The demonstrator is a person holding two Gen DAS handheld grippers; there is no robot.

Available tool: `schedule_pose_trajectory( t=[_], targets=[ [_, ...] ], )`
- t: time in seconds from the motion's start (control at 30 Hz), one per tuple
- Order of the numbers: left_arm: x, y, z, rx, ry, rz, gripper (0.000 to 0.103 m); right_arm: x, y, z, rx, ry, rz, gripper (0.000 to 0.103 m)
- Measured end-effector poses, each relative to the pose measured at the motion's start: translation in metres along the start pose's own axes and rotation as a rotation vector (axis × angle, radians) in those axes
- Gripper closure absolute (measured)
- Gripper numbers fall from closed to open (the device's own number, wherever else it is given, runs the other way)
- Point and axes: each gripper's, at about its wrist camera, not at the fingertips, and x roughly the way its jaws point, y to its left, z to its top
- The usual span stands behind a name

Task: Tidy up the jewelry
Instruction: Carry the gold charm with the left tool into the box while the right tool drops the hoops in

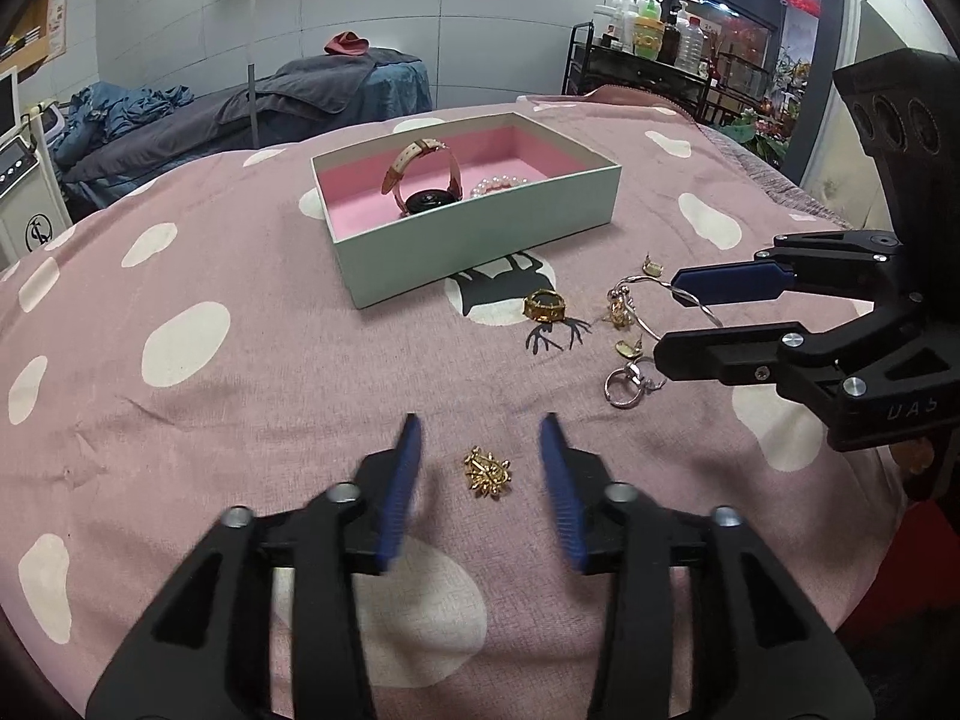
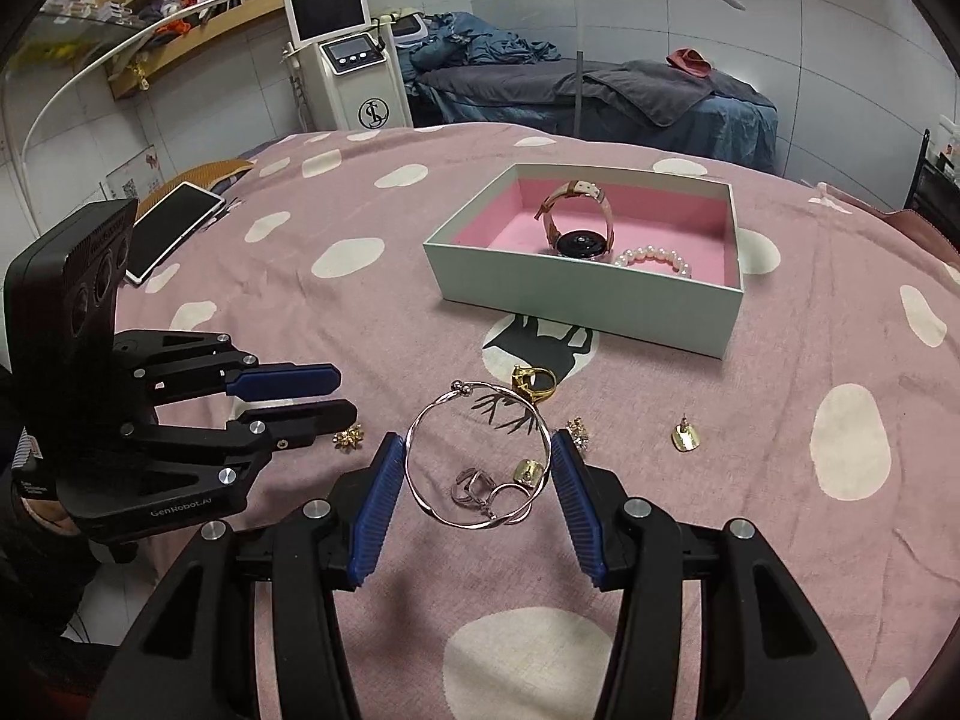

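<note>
A pale green box [image 1: 480, 240] [image 2: 576, 294] with pink lining holds a watch [image 1: 427, 180] [image 2: 579, 228] and a pearl bracelet [image 1: 498, 185] [image 2: 654, 258]. My left gripper [image 1: 480, 438] [image 2: 345, 393] is open, its fingers either side of a gold brooch [image 1: 487, 472] [image 2: 350, 438] on the pink bedspread. My right gripper [image 2: 471, 447] [image 1: 669, 318] is shut on a silver twisted bangle [image 2: 477, 453] [image 1: 666, 300], held between both blue pads just above the cloth. Beneath it lie silver rings [image 2: 480, 489] [image 1: 627, 384] and a gold earring [image 2: 528, 471].
A gold ring [image 1: 545, 306] [image 2: 533, 384], a small crystal piece [image 2: 577, 429] and another gold earring [image 2: 686, 437] [image 1: 654, 267] lie on the spotted pink bedspread [image 1: 240, 396]. A phone [image 2: 171, 228] lies at the far left. A massage bed and machine stand behind.
</note>
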Motion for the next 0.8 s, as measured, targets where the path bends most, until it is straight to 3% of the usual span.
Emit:
schedule_pose_trajectory(
  t=[0.03,0.1,0.13,0.17,0.27,0.33,0.6,0.8],
  targets=[
    [0.0,0.0,-0.002,-0.003,-0.004,0.007,0.031,0.001,0.0,-0.001,0.002,0.005,0.0,0.054],
    [0.002,0.001,-0.005,-0.011,-0.002,-0.012,0.033,0.003,0.0,-0.003,0.006,0.009,0.005,0.054],
    [0.005,0.001,-0.005,-0.014,0.009,-0.017,0.047,0.004,0.001,-0.003,0.002,0.012,0.006,0.054],
    [0.008,0.002,-0.006,-0.017,0.025,-0.022,0.054,0.004,0.002,-0.004,0.0,0.013,0.005,0.054],
    [0.018,0.003,-0.008,-0.022,0.051,-0.026,0.07,0.004,0.002,-0.004,0.001,0.012,0.004,0.054],
    [0.018,0.003,-0.008,-0.025,0.047,-0.024,0.085,0.003,0.002,-0.003,0.002,0.008,0.003,0.054],
    [0.006,0.003,0.006,-0.011,0.003,-0.016,0.085,0.0,0.003,0.005,-0.016,-0.003,0.001,0.054],
    [0.003,0.013,0.041,-0.015,-0.035,-0.017,0.085,-0.005,-0.003,0.028,-0.012,-0.035,0.007,0.054]
  ],
)
